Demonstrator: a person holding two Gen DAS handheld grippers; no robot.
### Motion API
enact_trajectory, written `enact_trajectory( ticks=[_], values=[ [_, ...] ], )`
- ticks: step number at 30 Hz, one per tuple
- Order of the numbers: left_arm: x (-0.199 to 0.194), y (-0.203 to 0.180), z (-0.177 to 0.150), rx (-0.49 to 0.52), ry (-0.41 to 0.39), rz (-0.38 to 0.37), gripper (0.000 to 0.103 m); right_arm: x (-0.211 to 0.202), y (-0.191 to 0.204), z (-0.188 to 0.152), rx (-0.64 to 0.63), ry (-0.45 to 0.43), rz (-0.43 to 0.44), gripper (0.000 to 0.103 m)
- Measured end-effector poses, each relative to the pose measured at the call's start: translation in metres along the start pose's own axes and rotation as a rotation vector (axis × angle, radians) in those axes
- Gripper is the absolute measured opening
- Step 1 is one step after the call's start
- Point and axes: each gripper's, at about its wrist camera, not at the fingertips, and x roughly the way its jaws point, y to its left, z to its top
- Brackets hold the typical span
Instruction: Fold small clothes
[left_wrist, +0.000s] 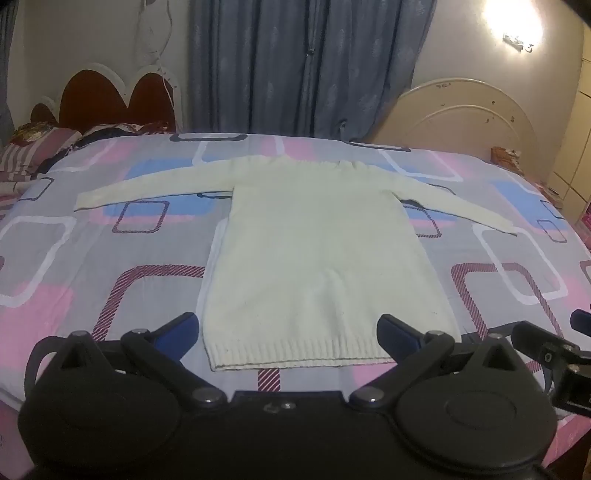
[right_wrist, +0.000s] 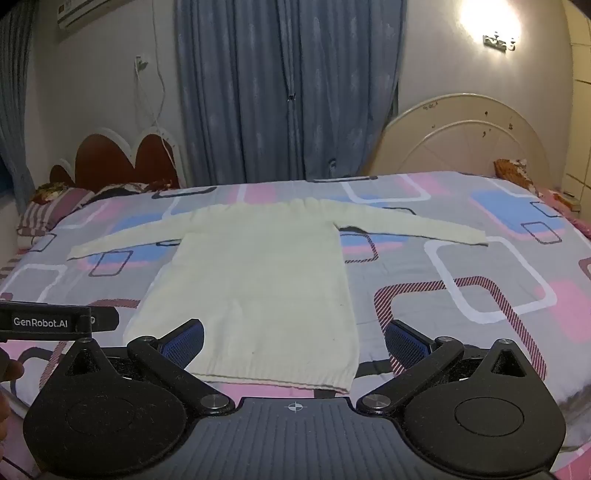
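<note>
A cream knitted sweater (left_wrist: 306, 243) lies flat on the bed, body toward me, both sleeves spread out to the sides. It also shows in the right wrist view (right_wrist: 255, 280). My left gripper (left_wrist: 288, 328) is open and empty, hovering above the sweater's ribbed hem (left_wrist: 295, 354). My right gripper (right_wrist: 295, 338) is open and empty, over the hem's right part (right_wrist: 280, 378). Part of the right gripper shows at the right edge of the left wrist view (left_wrist: 554, 350), and the left gripper's body shows at the left of the right wrist view (right_wrist: 48, 321).
The bed has a grey sheet (left_wrist: 92, 266) with pink, blue and white squares. Pillows (left_wrist: 33, 147) lie at the far left. A cream headboard (left_wrist: 461, 114) and blue curtains (left_wrist: 295, 62) stand behind the bed. A wall lamp (left_wrist: 517, 37) glares at the upper right.
</note>
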Motion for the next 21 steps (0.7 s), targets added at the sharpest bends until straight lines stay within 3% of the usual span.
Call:
enact_trajectory(
  ticks=[21],
  values=[
    [0.0021,-0.0033,0.0010,0.000,0.007,0.004,0.103,0.0055,0.0039,-0.0011,0.001,0.002,0.007,0.103]
  ],
)
